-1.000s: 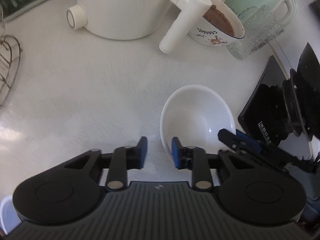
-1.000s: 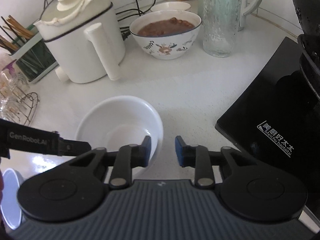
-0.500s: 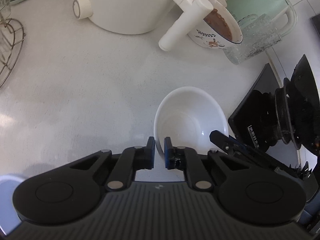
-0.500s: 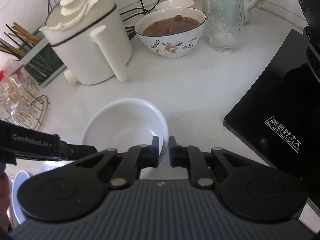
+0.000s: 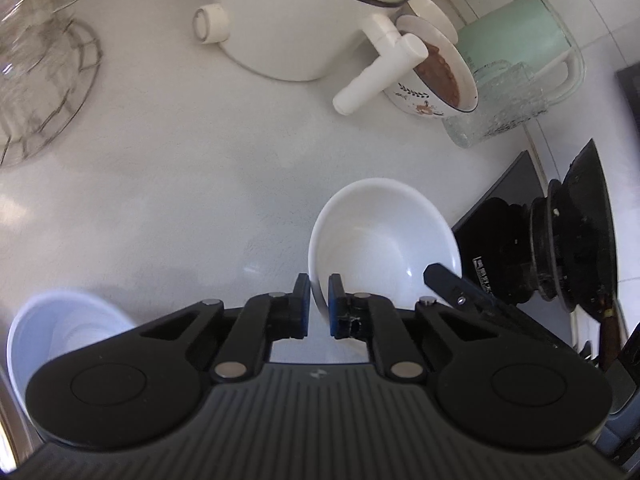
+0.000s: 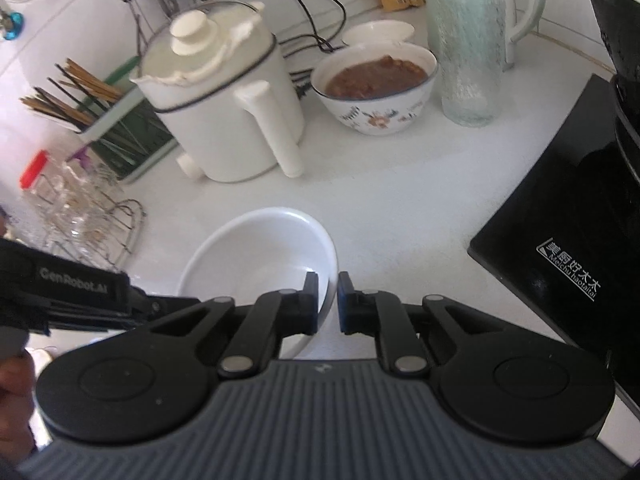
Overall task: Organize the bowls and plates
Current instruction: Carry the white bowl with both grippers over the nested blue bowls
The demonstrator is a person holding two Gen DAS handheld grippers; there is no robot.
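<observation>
White countertop (image 5: pixel 168 168) crowded with kitchenware, tiled wall (image 6: pixel 72 28) behind.

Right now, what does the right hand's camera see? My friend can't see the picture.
The right gripper pinches the rim of an empty white bowl, and the left gripper grips its other side. Behind it on the white counter stand a white kettle and a flowered bowl of brown food.

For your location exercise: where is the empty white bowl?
In both views the empty white bowl sits centre, rim pinched by both grippers, between white kettle and black cooktop.
</observation>
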